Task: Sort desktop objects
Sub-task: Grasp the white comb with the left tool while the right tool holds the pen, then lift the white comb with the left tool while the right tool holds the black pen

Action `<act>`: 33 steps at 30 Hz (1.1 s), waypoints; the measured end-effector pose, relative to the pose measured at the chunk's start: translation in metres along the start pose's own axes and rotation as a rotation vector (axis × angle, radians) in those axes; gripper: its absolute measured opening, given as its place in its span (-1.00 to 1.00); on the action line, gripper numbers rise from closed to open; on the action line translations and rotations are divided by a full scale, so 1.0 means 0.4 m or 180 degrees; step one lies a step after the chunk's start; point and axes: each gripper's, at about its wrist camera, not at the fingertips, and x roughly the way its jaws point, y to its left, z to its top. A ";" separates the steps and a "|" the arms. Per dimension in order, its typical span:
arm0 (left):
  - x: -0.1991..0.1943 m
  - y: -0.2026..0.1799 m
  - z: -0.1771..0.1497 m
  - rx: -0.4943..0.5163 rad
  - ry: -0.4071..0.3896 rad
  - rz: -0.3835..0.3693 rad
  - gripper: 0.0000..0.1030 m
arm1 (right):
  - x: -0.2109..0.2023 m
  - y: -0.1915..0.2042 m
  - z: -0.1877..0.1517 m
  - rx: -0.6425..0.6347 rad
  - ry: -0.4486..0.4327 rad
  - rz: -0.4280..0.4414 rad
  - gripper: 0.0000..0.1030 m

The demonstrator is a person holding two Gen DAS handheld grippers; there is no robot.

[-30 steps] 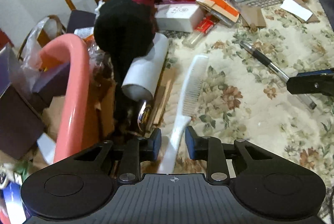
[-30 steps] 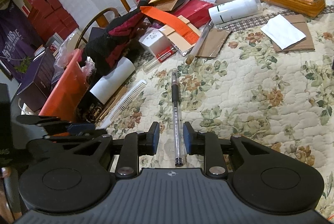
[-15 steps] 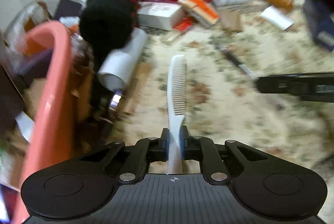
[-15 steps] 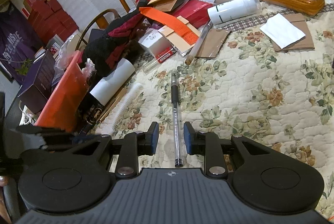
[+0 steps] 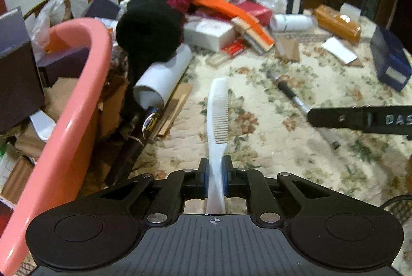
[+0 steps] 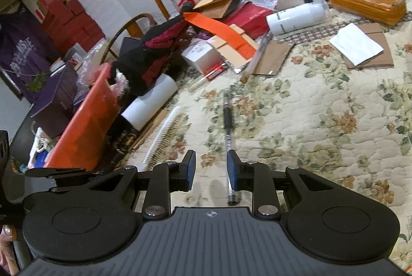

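My left gripper (image 5: 215, 173), open around the handle a second ago, is now clamped on the white plastic comb (image 5: 217, 106), lifted just clear of the floral quilted cloth (image 5: 270, 147). My right gripper (image 6: 210, 170) waits unclenched over the black-and-clear pen (image 6: 228, 132). Next, I judge: the pink plastic bin (image 5: 85, 85) at left.

A second ago the left gripper (image 5: 215, 174) stood with jaws apart around the white comb's (image 5: 218, 111) handle; now they clamp it, and the comb points straight ahead from the jaws.
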 end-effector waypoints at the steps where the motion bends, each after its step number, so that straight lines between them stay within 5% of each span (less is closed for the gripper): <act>1: -0.009 -0.002 0.001 -0.0011 -0.0041 -0.0003 -0.93 | -0.001 0.004 -0.002 -0.0010 0.0001 0.0032 -0.41; 7: -0.013 -0.036 0.010 -0.0086 -0.0241 -0.0096 -0.93 | 0.014 0.034 -0.021 -0.0145 0.0020 -0.0009 -0.41; 13: 0.026 -0.025 -0.011 -0.0349 -0.0287 -0.0488 -0.93 | 0.033 0.044 -0.034 -0.0232 0.0084 -0.0125 -0.41; 26: 0.040 -0.011 -0.042 -0.0332 -0.0320 -0.0699 -0.91 | 0.042 0.040 -0.039 -0.0071 0.0178 0.0212 -0.46; 29: 0.041 -0.006 -0.042 -0.0339 -0.0338 -0.0672 -0.91 | 0.015 0.039 -0.026 -0.0165 0.0044 0.0168 0.05; 32: 0.045 -0.007 -0.042 -0.0334 -0.0339 -0.0648 -0.89 | -0.037 0.071 -0.025 -0.0572 -0.0344 -0.0329 0.73; 33: 0.047 -0.009 -0.043 -0.0325 -0.0336 -0.0638 -0.87 | -0.045 0.077 -0.027 -0.0670 -0.0439 -0.0451 0.81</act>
